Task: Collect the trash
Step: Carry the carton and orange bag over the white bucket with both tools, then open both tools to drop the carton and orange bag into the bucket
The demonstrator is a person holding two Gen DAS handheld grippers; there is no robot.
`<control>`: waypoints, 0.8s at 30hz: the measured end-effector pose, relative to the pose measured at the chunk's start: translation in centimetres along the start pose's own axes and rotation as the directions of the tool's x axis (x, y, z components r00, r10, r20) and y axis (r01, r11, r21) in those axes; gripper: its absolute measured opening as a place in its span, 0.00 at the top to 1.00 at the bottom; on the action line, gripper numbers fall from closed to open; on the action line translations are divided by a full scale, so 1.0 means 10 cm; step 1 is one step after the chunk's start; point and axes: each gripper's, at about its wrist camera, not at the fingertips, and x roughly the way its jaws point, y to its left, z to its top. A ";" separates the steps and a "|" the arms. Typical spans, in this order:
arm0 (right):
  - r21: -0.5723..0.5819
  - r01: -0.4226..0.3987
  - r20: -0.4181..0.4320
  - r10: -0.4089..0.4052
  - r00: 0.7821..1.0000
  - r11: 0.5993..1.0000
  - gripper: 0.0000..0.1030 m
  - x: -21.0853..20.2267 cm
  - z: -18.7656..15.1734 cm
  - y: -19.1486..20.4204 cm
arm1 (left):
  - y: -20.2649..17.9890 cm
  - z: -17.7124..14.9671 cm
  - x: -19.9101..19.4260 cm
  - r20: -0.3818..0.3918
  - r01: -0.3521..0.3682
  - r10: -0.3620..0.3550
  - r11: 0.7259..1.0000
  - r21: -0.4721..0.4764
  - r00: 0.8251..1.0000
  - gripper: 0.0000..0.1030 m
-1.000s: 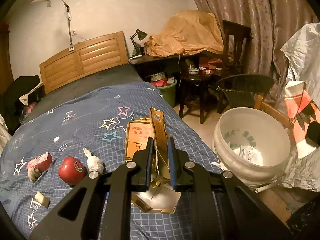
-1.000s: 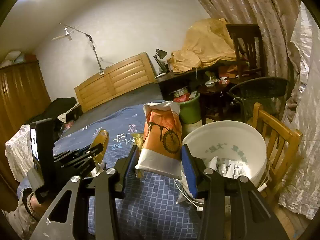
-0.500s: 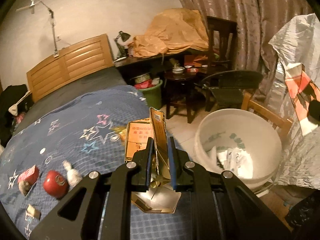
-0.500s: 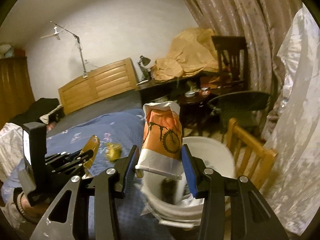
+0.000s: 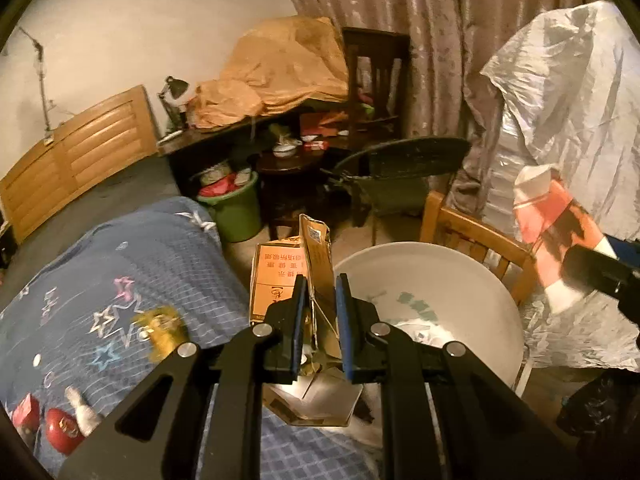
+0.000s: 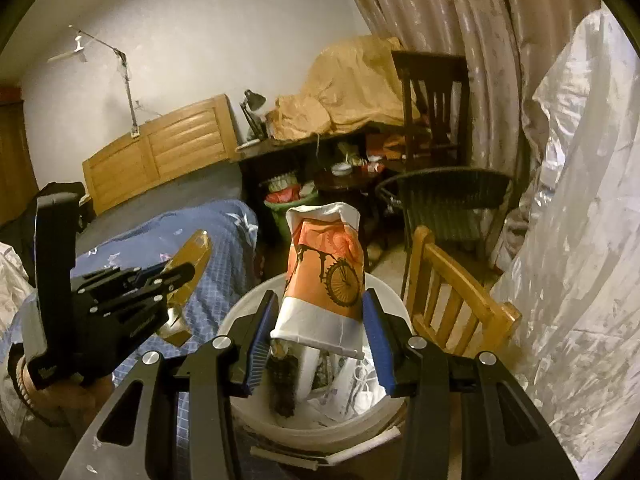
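Observation:
My left gripper [image 5: 320, 312] is shut on a flattened yellow-brown carton [image 5: 288, 276], held at the bed's edge beside the white bucket [image 5: 472, 264]. It also shows in the right wrist view [image 6: 132, 300] with the carton [image 6: 192, 260]. My right gripper [image 6: 320, 324] is shut on an orange and white paper bag with a bicycle print [image 6: 324, 276], held right above the white bucket [image 6: 248, 312], which holds white paper scraps. The bag shows at the right of the left wrist view [image 5: 548, 228].
A blue star-print bedspread [image 5: 100, 280] carries a yellow wrapper [image 5: 160, 328], a red round object [image 5: 60, 436], and small scraps. A wooden chair [image 6: 448, 288] stands behind the bucket. A green bin [image 5: 236, 208], a dark table and a silver plastic sheet [image 6: 572, 240] stand around.
Both grippers have swung right from the bed toward the bucket. The paper bag now hangs over the bucket's opening; the carton has come to the bucket's left rim.

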 end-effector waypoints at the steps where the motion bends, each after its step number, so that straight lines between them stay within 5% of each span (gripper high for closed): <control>1: 0.010 -0.003 -0.012 0.003 1.000 1.000 0.56 0.05 0.00 -0.04 | -0.02 0.01 0.06 -0.011 0.014 -0.014 1.000 0.005 1.000 0.87; 24: 0.053 -0.037 -0.102 0.043 0.994 0.998 0.56 0.52 -0.04 -0.21 | -0.18 -0.07 0.40 -0.073 0.082 -0.078 0.995 0.054 0.994 0.87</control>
